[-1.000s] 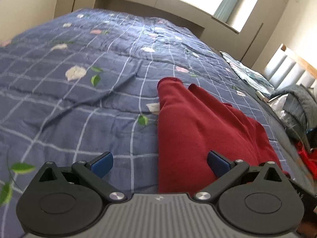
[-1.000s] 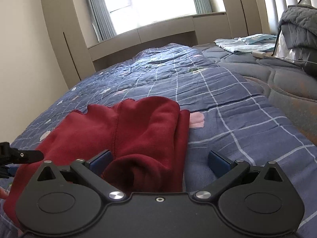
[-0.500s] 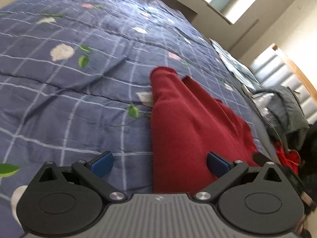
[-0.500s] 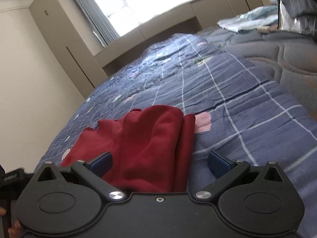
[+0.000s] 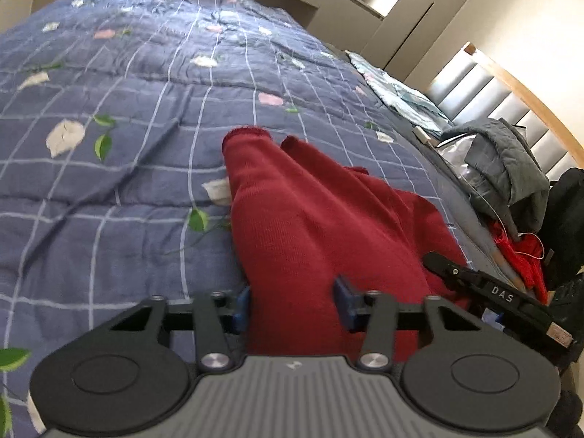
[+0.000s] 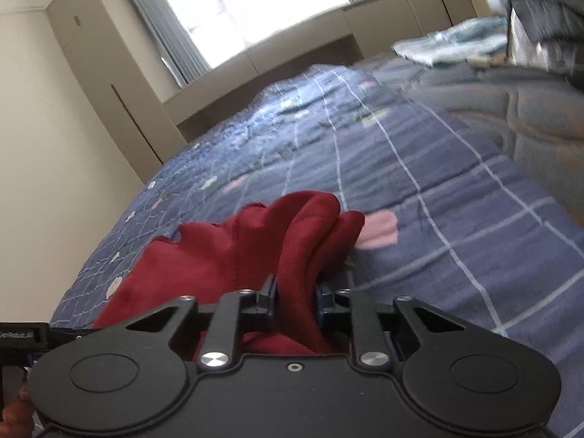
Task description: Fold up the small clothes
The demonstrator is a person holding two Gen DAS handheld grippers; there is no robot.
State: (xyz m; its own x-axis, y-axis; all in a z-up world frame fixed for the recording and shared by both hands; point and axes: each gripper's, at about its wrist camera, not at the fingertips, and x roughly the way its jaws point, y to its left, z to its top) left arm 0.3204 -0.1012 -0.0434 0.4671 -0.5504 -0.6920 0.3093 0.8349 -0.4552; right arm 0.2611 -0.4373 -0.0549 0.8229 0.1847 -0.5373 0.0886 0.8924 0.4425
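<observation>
A: Status on the grippers?

B: Left gripper [image 5: 294,304] has its blue pads [image 5: 343,301] drawn in on the near edge of the red garment [image 5: 310,219], cloth bunched between them. Looks clamped, though the gap is wide because the fabric is thick there.

A: Right one?

B: Right gripper [image 6: 295,301] is pinched tight on a raised fold of the same red garment [image 6: 255,248]. Jaws nearly together, cloth squeezed between.

A: Where's the garment sitting?

B: On the blue checked quilt [image 5: 127,146], near edge of the bed. From the left wrist it runs from the jaws away toward the far side, two narrow ends pointing far. From the right wrist it spreads left of the grip, lumpy, scalloped edge at far left.

A: Anything else around?

B: Grey jacket [image 5: 507,168] piled at the right by the padded headboard [image 5: 485,87], light-blue folded cloth [image 5: 398,98] beyond it. Window [image 6: 255,3] at the far end. The right gripper's body pokes into the left wrist view at right, marked DAS.
</observation>
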